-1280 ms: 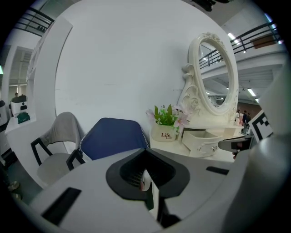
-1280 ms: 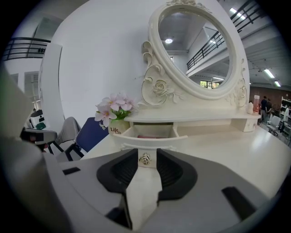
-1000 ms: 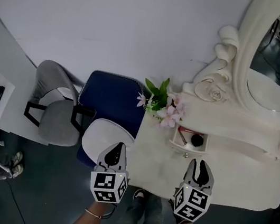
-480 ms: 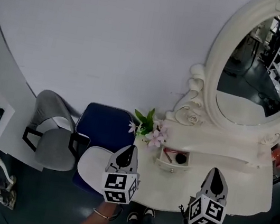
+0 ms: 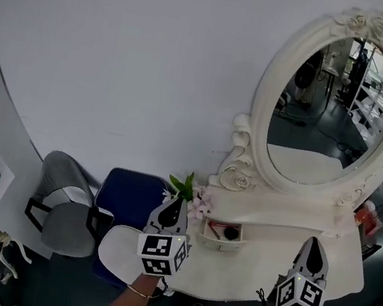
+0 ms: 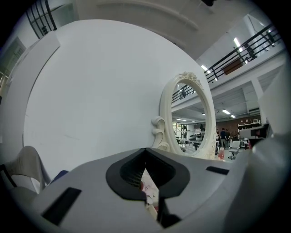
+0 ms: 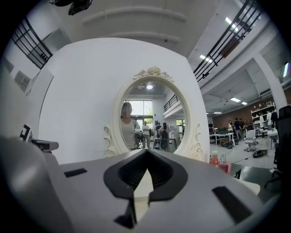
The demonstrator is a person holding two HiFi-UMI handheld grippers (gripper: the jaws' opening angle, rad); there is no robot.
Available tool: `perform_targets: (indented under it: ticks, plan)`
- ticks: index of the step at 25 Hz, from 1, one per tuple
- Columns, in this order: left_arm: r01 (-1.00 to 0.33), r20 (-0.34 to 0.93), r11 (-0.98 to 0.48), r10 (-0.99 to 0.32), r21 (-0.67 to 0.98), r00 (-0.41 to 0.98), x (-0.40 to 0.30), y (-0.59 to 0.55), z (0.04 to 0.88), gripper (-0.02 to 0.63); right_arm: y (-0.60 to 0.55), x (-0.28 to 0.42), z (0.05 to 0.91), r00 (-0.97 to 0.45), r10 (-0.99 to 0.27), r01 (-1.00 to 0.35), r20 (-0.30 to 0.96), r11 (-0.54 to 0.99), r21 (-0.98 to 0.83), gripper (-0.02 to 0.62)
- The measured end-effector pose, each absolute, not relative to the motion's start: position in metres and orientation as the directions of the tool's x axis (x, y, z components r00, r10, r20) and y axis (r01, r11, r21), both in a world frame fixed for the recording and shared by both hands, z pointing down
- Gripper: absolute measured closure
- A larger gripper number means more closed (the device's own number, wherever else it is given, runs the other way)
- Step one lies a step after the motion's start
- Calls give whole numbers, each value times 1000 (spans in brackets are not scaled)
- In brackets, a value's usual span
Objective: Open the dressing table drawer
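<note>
White dressing table (image 5: 260, 265) drawer (image 5: 221, 244) is pulled out, w/ red + black bits inside. It sits just R of L claw (image 5: 175, 201) and well L of R claw (image 5: 314, 242). L claw jaws together, empty. R claw jaws just closed, tips touching, nothing between. Pink flowers (image 5: 202, 202) right beside L claw tip.
</note>
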State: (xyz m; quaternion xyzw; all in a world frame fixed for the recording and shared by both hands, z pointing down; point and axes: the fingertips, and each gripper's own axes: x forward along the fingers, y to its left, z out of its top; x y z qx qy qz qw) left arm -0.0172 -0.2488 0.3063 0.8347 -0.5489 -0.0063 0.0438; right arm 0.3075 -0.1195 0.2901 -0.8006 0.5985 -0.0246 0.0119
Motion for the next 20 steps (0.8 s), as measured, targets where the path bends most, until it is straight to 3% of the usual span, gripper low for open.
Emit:
perform_targets:
  ticks: [8, 20]
  plan:
    - [-919, 5, -383, -923, 92, 386, -9, -262, 290, 599, -118, 341, 286, 309, -951, -950, 15, -309, -28, 589]
    - [-930, 29, -357, -932, 86, 361, -13, -258, 299, 600, -134, 334, 289, 249, -968, -968, 32, -250, -14, 591]
